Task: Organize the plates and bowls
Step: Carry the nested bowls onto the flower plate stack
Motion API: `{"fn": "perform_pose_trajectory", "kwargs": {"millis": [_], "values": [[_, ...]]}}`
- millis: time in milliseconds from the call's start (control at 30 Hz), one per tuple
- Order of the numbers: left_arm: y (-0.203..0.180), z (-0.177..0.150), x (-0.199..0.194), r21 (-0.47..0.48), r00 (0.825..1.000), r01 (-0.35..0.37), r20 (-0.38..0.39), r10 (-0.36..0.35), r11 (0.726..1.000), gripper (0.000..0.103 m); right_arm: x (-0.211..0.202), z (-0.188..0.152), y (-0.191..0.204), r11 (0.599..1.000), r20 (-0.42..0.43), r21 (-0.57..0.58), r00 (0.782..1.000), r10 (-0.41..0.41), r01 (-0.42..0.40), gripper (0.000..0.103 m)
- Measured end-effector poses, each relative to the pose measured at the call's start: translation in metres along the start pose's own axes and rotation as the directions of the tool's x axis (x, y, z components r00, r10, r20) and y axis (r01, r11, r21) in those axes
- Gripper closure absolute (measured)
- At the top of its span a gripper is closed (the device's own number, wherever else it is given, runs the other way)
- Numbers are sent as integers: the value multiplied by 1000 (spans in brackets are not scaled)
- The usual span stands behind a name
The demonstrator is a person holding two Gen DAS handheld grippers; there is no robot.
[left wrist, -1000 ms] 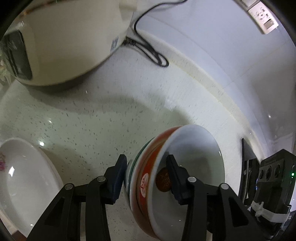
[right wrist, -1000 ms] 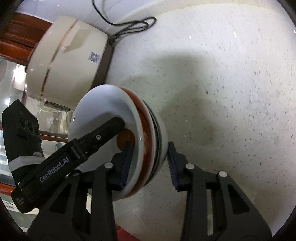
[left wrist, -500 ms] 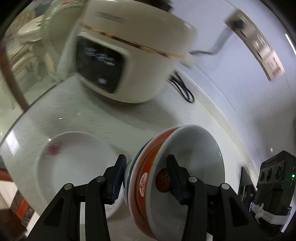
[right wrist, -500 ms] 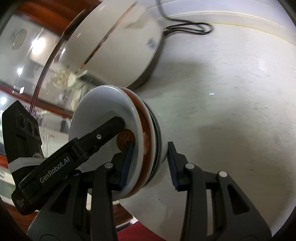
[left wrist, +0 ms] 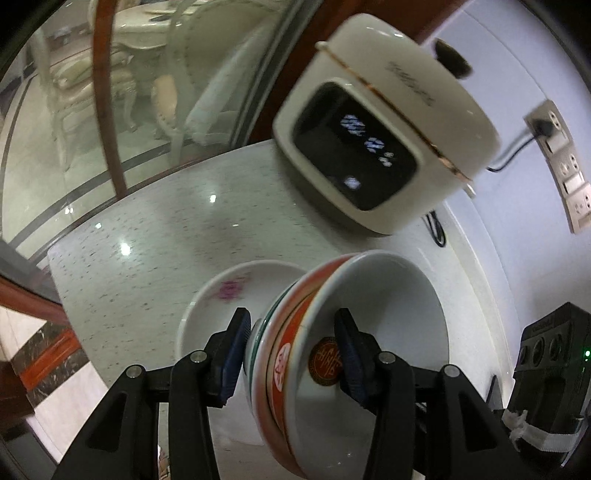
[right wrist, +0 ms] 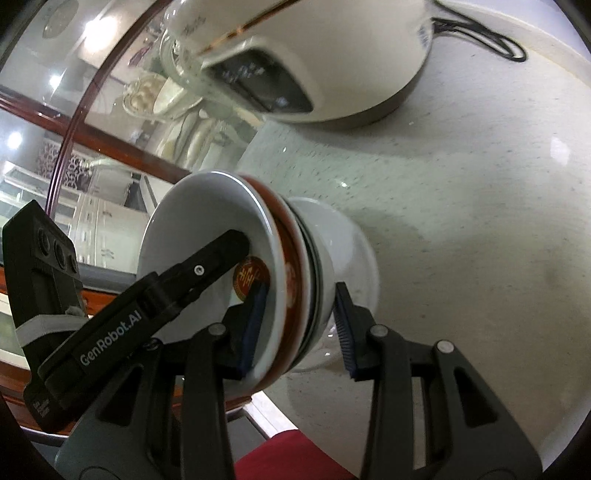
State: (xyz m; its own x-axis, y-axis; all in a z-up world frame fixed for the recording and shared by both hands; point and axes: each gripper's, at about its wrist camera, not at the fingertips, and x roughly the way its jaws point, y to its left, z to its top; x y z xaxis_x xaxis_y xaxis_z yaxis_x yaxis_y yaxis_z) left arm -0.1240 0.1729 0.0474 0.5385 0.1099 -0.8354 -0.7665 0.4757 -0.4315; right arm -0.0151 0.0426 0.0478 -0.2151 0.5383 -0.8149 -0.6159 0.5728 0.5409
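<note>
A nested stack of bowls [left wrist: 369, 317], white inside with orange-red and green bands outside, is held in the air on its side by both grippers. My left gripper [left wrist: 291, 350] is shut on one side of the stack's rim. My right gripper [right wrist: 299, 325] is shut on the opposite side of the stack [right wrist: 236, 258]. A white plate with a pink flower [left wrist: 225, 310] lies on the speckled counter just below and behind the stack; it also shows in the right wrist view [right wrist: 354, 251].
A cream rice cooker with a dark display [left wrist: 376, 147] stands at the back of the counter [left wrist: 147, 258], its black cord [right wrist: 480, 33] running to wall sockets [left wrist: 554, 125]. A curved glass partition with a wooden frame [left wrist: 107, 110] borders the counter's left edge.
Both grippers have swung left with the bowl stack, raising it. The flowered plate has come from the left edge to directly under the stack, and the cooker's front now faces the camera.
</note>
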Motion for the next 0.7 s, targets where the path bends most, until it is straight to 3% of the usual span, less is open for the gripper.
{"fn": "perform_pose_trajectory", "kwargs": {"millis": [367,700], "values": [[26,1,4,-34,1000,-4,-24,3,999,55,23,1,5,1000,-42,-8,999,-9,9,62],[25,1,17,-31,999,-12,-39,11,999,54,36,10,2,1000,-53,6,999,-9,10,62]]}}
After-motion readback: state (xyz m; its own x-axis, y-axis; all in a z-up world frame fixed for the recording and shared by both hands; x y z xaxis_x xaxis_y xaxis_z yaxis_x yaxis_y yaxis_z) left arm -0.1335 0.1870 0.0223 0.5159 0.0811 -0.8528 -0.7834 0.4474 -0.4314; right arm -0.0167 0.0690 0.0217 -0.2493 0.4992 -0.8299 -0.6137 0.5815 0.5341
